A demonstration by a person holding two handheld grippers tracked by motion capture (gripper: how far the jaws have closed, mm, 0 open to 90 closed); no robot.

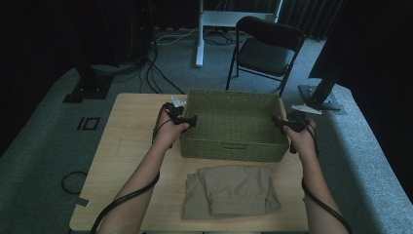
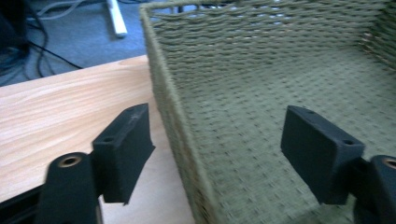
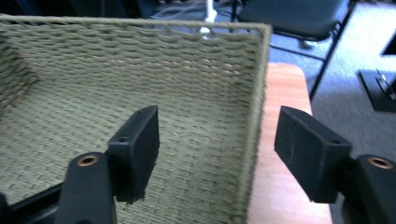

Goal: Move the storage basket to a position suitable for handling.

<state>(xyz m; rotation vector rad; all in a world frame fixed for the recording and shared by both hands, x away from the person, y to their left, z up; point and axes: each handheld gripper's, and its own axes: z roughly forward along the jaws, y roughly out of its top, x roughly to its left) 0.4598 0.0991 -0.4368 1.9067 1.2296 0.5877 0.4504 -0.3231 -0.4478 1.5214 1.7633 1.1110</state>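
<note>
Woven olive-green rectangular basket (image 1: pixel 234 124), long axis crosswise on worktop (image 1: pixel 131 131), each end wall straddled untouched by spread left tongs (image 1: pixel 191 120) and right tongs (image 1: pixel 277 121).

Left gripper (image 1: pixel 191 120), right gripper (image 1: pixel 278 122), fingers apart (both), forearms outstretched

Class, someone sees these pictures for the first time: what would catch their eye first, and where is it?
The green woven basket in the middle of the wooden table stands out first. A left gripper and a right gripper sit at its two side walls, each open with a wall between its fingers. In front of the basket lies a folded tan cloth.
</note>
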